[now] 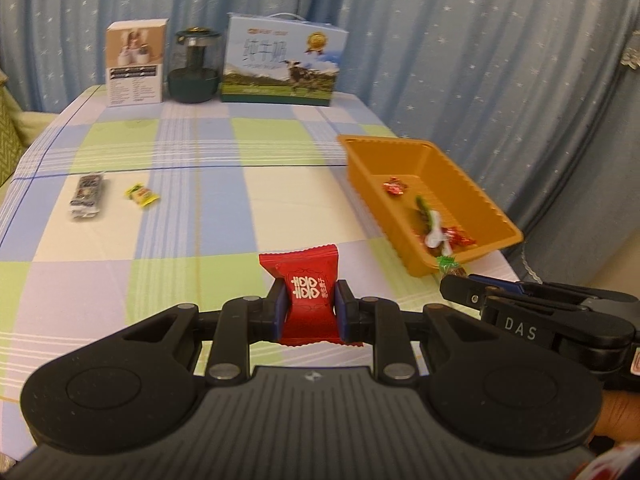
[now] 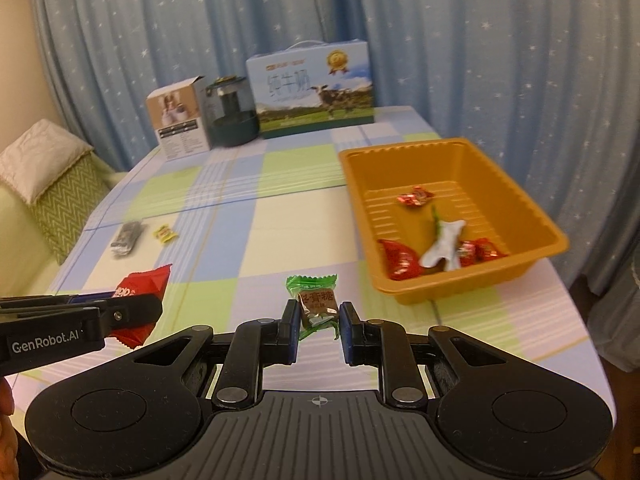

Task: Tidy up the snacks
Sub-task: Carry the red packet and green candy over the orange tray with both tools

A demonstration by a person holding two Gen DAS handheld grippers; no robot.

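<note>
The left gripper (image 1: pixel 310 306) pinches a red foil snack packet with white characters (image 1: pixel 308 296) between its blue pads, the packet upright and clear of the cloth. The right gripper (image 2: pixel 319 314) is clamped on a small brown candy in a green-edged clear wrapper (image 2: pixel 316 300), also held above the table.

Taking the orange rectangular plastic tray (image 2: pixel 500 184) as landmark: the right gripper hangs just off the tray's near left corner, and the left gripper (image 2: pixel 132 312) sits further left of it, well apart from the tray. Inside the tray lie several red foil candies (image 2: pixel 400 260) and a white-and-green wrapper (image 2: pixel 444 244), bunched toward the near end; the far half of its ribbed floor is bare. The tray's near right corner sits close to the right edge of the checked pastel tablecloth (image 1: pixel 224 208).

Left of the tray a wide stretch of cloth lies open. Far to the tray's left, near the table's left edge, lie a small yellow wrapped sweet (image 1: pixel 142 194) and, just beside it, a dark silver-ended snack bar (image 1: pixel 86 196).

Behind the tray, along the far edge, stand a blue milk carton box with a cow picture (image 1: pixel 282 66), a dark green glass-domed jar (image 1: pixel 195 66) and a white-and-tan cardboard box (image 1: pixel 136 62), side by side against the star-printed blue curtain (image 1: pixel 460 40).
</note>
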